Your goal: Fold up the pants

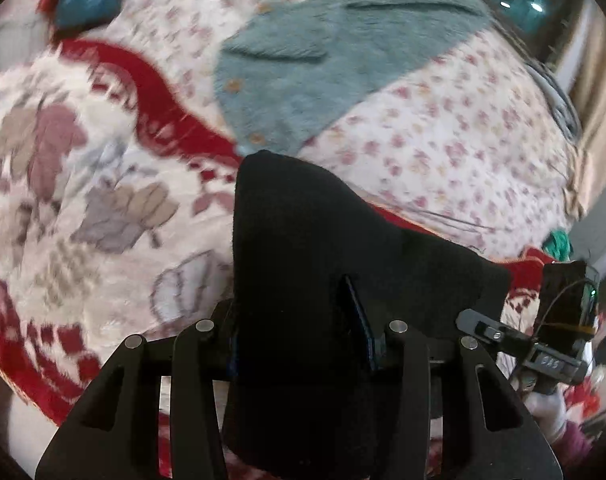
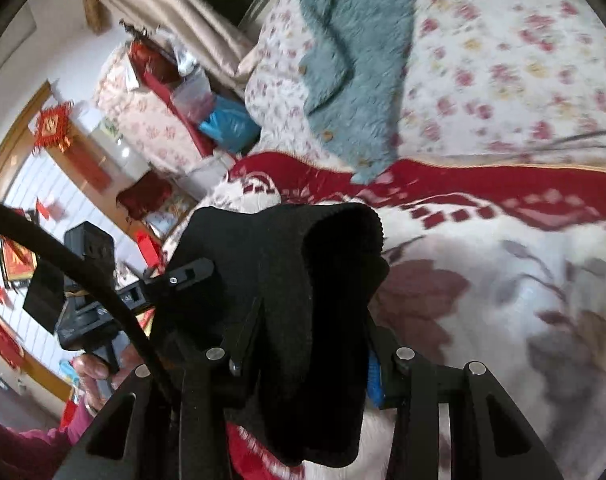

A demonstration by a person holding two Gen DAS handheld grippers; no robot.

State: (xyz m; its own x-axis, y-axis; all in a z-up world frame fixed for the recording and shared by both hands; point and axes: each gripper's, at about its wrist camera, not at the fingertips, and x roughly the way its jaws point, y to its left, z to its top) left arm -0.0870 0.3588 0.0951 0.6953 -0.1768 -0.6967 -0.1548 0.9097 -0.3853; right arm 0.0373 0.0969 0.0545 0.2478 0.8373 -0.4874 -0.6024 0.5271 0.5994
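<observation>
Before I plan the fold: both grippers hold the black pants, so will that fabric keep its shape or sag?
Probably sag: the black pants drape over the left gripper and bunch in the right gripper. The knit looks thick and fuzzy, so unlikely slippery.

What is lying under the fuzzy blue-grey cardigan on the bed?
The fuzzy blue-grey cardigan lies mostly on a white floral-print quilt, its lower corner overlapping the red-bordered plush blanket. Anything directly beneath it is covered.

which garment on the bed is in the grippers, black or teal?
The black pants: both grippers clamp them. The teal fuzzy buttoned garment lies flat, untouched, farther back.
</observation>
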